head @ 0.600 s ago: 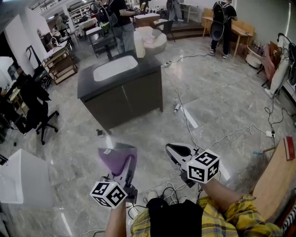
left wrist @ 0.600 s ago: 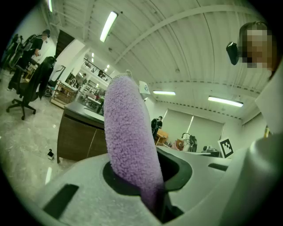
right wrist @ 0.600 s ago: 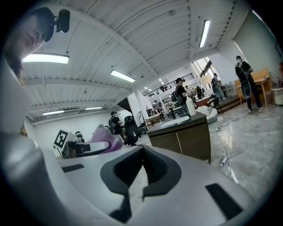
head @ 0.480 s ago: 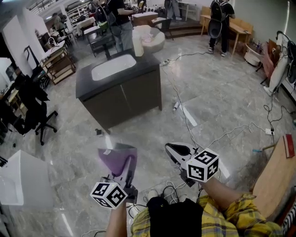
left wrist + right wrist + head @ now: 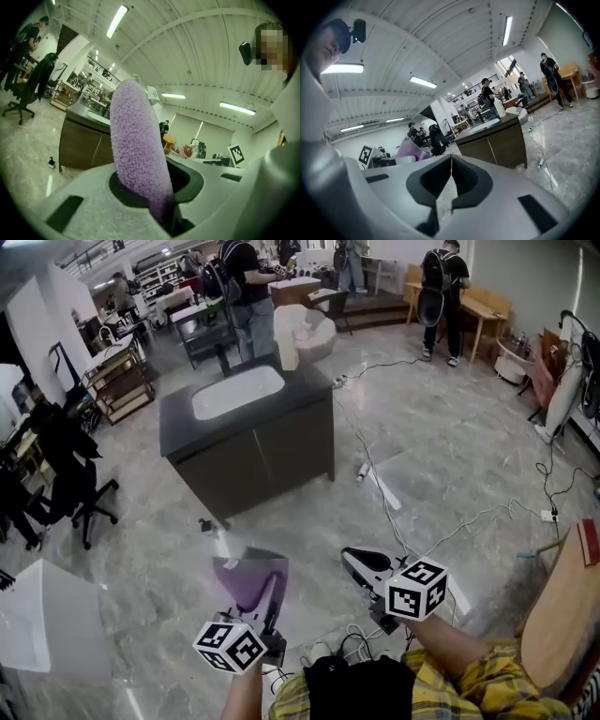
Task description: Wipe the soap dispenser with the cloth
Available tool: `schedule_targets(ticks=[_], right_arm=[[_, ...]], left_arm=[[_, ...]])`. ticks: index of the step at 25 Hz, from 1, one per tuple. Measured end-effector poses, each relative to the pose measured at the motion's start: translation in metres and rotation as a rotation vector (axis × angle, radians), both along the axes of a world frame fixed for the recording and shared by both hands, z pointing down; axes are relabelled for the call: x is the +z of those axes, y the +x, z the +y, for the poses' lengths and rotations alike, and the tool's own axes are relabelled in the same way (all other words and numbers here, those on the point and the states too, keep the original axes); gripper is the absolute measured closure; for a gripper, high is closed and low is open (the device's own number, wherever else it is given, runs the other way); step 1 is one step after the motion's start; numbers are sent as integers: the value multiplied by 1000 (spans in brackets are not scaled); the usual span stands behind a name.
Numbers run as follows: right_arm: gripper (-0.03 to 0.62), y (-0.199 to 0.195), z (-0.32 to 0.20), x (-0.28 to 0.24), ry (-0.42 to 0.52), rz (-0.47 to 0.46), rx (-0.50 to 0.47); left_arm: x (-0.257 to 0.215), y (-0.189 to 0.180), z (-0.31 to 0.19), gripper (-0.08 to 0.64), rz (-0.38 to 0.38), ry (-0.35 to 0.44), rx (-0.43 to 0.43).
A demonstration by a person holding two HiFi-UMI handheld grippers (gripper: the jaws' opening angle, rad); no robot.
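Since half a second ago the bench [image 5: 183,432] has slid a touch lower in your head view, and both claws sit lower in it too. Your left claw [image 5: 265,596] is clamped on the purple cloth [image 5: 136,150], which stands up out of the jaws in a fuzzy fold. Your right claw [image 5: 354,557] is shut tight, pads together with nothing between them. You're holding both hands low in front of your body, side by side and apart, each claw pointing close to level and aimed toward the bench. The soap dispenser [image 5: 287,345] stands upright at the bench's far right corner, just beside the white basin [image 5: 238,392], well apart from both claws. Open marble floor lies between you and the bench's near edge. Cables [image 5: 375,479] trail across the floor off its near right corner, and an office chair [image 5: 84,502] stands off its left side.
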State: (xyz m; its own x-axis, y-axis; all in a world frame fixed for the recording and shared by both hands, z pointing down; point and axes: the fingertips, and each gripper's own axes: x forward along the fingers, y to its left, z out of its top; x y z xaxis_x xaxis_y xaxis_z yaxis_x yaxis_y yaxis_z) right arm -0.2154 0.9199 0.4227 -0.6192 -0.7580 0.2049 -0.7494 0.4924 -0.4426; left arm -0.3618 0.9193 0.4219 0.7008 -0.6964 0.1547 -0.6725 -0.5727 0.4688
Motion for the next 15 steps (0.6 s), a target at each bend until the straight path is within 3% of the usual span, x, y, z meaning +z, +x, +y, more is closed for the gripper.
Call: schedule_targets(ticks=[5, 15], right_arm=[[586, -21, -23, 1, 7, 8, 32], [586, -40, -46, 6, 6, 21, 83]], left_arm=[[-7, -27, -31, 503, 6, 26, 14], [-5, -38, -64, 503, -32, 51, 102]])
